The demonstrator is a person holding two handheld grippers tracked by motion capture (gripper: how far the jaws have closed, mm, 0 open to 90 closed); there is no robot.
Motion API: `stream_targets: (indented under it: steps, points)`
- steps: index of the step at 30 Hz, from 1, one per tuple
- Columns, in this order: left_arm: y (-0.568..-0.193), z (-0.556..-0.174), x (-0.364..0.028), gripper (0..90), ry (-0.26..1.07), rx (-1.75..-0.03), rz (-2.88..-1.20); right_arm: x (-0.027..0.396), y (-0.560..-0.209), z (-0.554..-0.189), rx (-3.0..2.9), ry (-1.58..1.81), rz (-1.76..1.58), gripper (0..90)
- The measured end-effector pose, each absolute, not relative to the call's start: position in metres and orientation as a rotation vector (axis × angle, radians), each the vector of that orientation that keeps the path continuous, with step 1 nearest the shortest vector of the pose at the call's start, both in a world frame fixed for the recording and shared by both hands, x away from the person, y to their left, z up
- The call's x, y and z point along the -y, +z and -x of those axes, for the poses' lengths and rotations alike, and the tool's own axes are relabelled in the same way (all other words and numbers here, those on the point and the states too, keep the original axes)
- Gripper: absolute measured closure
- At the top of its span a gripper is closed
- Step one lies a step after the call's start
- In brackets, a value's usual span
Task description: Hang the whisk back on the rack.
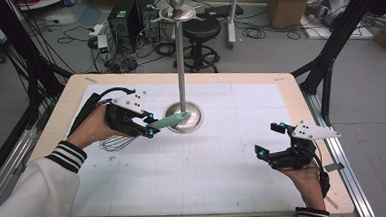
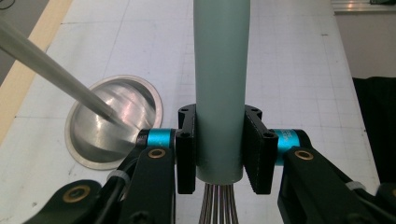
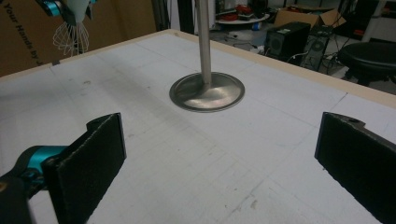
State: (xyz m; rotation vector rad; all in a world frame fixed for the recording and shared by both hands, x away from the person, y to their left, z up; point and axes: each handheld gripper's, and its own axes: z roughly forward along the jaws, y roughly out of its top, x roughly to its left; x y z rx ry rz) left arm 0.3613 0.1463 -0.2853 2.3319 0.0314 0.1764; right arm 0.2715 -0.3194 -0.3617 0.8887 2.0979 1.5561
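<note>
A whisk with a pale green handle (image 1: 170, 121) and wire loops (image 1: 113, 142) hangs just above the table's left half, lying roughly level. My left gripper (image 1: 150, 124) is shut on the handle (image 2: 220, 84), whose wires (image 2: 219, 205) point back toward the hand. The handle's tip is over the round base (image 1: 184, 116) of a tall metal stand whose pole (image 1: 179, 54) ends in a ball and hooks. My right gripper (image 1: 268, 138) rests low at the table's right front, jaws wide open with nothing between them (image 3: 224, 140). From there the whisk wires (image 3: 71, 39) and the stand base (image 3: 207, 92) lie ahead.
A white gridded mat (image 1: 223, 157) covers the wooden table (image 1: 306, 112). Behind the table are a black stool (image 1: 202, 30), computer towers (image 1: 126, 19), cables and cardboard boxes (image 1: 288, 1) on the floor. Black frame struts (image 1: 328, 56) rise at the right.
</note>
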Motion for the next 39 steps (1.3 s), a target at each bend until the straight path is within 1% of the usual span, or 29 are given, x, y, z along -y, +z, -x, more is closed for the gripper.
stream_targets:
  steps: [11, 21, 39]
  points:
    - [-0.269, -0.365, -0.17, 69.3, 0.219, -0.115, -2.236, 0.318, -0.362, -0.272, -2.106, 1.552, -0.89, 0.8]
    - [-0.26, -0.369, -0.18, 69.3, 0.234, -0.167, -2.164, 0.318, -0.362, -0.273, -2.106, 1.55, -0.888, 0.8]
    - [-0.233, -0.376, -0.2, 69.3, 0.289, -0.234, -2.094, 0.318, -0.363, -0.274, -2.111, 1.553, -0.895, 0.8]
